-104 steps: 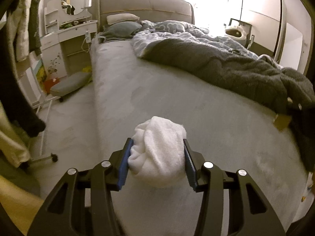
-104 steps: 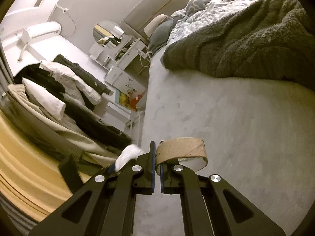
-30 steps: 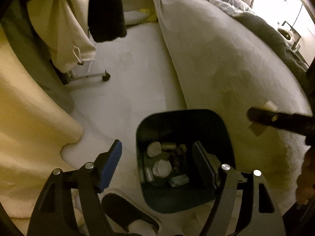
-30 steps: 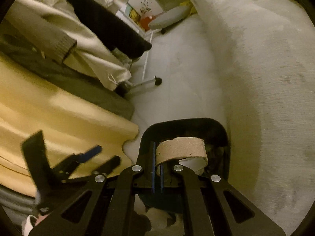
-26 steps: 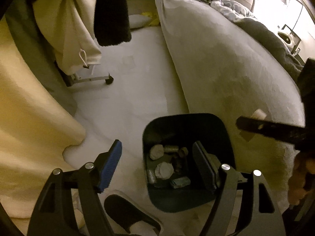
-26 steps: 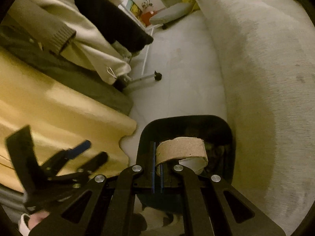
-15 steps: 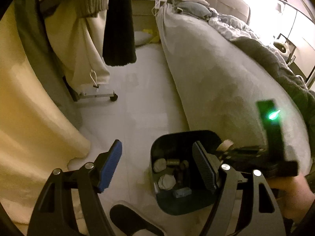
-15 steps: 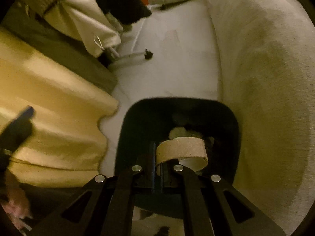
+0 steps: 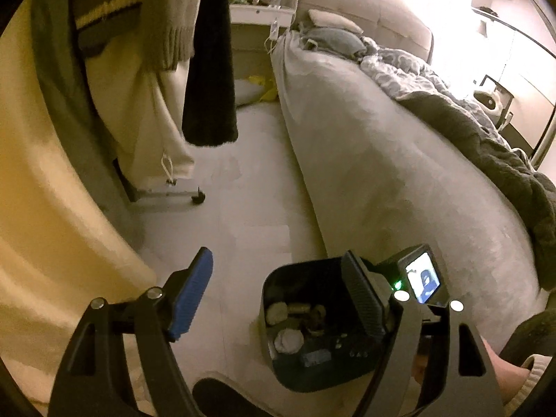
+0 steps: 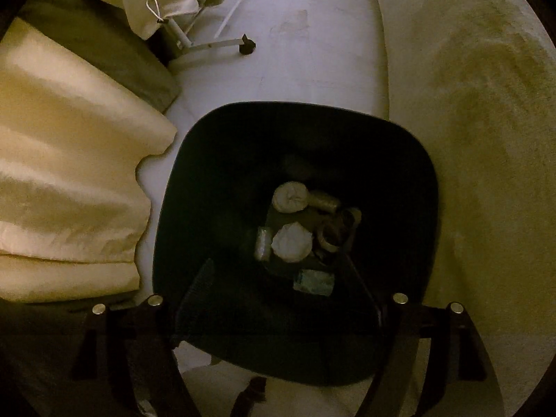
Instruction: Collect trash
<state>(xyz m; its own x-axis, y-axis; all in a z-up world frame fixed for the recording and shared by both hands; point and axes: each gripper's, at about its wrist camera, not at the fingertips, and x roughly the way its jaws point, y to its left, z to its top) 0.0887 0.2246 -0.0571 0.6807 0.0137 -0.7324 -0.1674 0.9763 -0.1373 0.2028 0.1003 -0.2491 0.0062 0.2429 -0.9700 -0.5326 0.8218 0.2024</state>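
Release over the bin [image 10: 180,215]: right tongs [image 10: 278,285] just sprung wide, empty; left tongs [image 9: 278,299] wide, empty; lift straight clear.

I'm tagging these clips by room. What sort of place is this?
Most likely a bedroom in a home: a bed with pillows and a rumpled blanket, clothes hanging beside it, and a small trash bin on the floor.
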